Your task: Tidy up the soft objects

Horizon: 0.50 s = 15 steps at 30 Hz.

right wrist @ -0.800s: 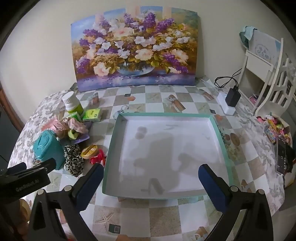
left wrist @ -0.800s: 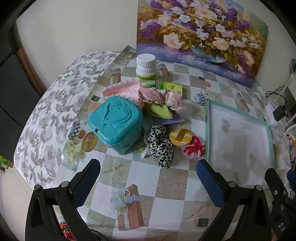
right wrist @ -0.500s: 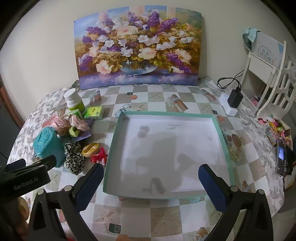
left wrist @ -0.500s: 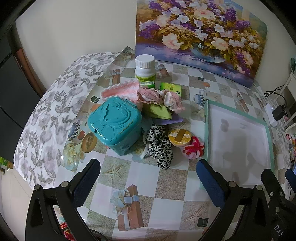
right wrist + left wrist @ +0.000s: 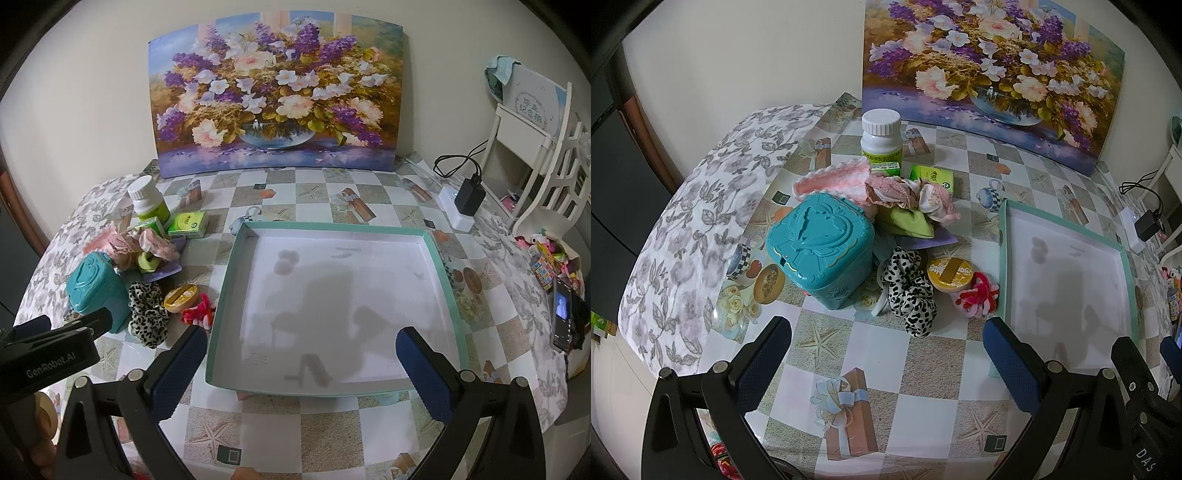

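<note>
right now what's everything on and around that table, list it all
tray: 1, teal rim, white inside, table right half, nothing in it
box: 1, teal, lid embossed, left of pile
leopard scrunchie: 1, black-white, beside box
red-pink scrunchie: 1, by tray's left edge
round tin: 1, yellow, between those scrunchies
pink scrunchies: a few, pile top
green scrunchie: 1, under the pink ones
knitted piece: 1, pink-white, behind box
bottle: 1, white, green label
small cartons: 2, green, near bottle
flower painting: 1, against wall
charger: 1, black, on white block
phone: 1, far right
left gripper: open, nothing held
right gripper: open, over tray
</note>
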Available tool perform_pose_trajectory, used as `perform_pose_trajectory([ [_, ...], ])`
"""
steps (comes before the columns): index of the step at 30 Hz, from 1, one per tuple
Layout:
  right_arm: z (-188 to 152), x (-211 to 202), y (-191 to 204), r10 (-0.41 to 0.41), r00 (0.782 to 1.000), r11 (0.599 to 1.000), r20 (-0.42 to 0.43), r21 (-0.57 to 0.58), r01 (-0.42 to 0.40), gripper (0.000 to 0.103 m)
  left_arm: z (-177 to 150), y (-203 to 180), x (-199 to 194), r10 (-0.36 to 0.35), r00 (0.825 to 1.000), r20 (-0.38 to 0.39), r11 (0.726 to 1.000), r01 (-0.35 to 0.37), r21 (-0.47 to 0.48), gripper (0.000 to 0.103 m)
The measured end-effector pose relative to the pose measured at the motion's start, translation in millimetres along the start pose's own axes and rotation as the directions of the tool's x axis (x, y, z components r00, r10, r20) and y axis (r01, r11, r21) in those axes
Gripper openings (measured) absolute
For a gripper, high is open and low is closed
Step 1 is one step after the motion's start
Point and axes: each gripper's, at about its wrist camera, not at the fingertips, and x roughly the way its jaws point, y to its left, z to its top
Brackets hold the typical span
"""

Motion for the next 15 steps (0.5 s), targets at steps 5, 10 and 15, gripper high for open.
perform_pose_trajectory([
  [5,0.0,0.5,0.1,-0.003,1.000,1.000,0.001,-0.003,0.003,0.103,-0.2,0.1,0.0,0.000,1.000,0.000,1.000,0.000,0.000,0.103],
  [10,0.9,1.4,0.3,0.003,1.000,1.000,-0.005,-0.001,-0.003,0.103,-0.3,0.2,0.0,0.000,1.000,0.000,1.000,0.000,0.000,0.103],
  [15,0.5,1.7,0.9,0.009,1.000,1.000,-0.009,0.004,-0.009,0.103,-0.3,0.2,0.0,0.000,1.000,0.000,1.000,0.000,0.000,0.103],
])
